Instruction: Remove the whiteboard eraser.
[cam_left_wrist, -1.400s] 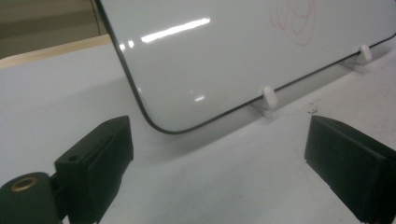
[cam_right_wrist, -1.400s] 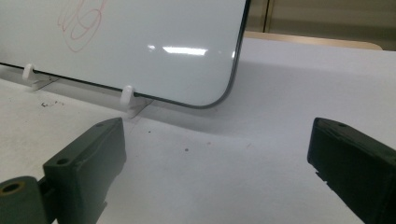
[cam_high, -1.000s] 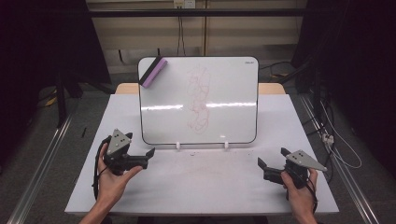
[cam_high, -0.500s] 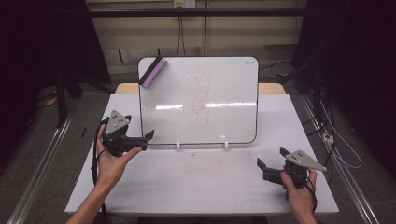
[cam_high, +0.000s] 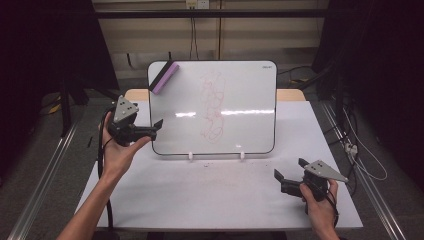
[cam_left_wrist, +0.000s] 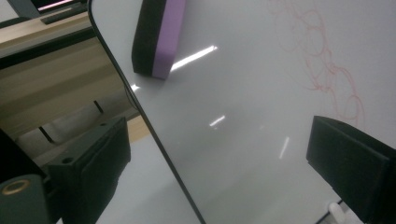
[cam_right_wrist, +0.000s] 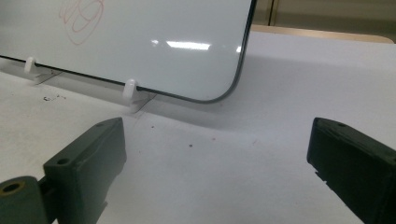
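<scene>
A whiteboard (cam_high: 240, 95) stands propped on the white table (cam_high: 200, 195), with red scribbles (cam_high: 214, 105) down its middle. A purple-and-black eraser (cam_high: 164, 77) clings to its top left corner. My left gripper (cam_high: 155, 126) is raised beside the board's left edge, open and empty, below the eraser. In the left gripper view the board's edge (cam_left_wrist: 154, 135) runs between the jaws, with the eraser (cam_left_wrist: 159, 37) above. My right gripper (cam_high: 278, 179) rests low at the table's front right, open and empty; its view faces the board's lower right corner (cam_right_wrist: 224, 95).
Two white clips (cam_high: 191, 156) hold the board's bottom edge. Small dark specks (cam_right_wrist: 51, 98) lie on the table in front of the board. Metal rails (cam_high: 45, 175) run along both table sides. Cables (cam_high: 360, 150) lie on the floor at the right.
My left gripper has risen and moved forward and right, from the table's front left up to the board's left edge. The right gripper has stayed in place.
</scene>
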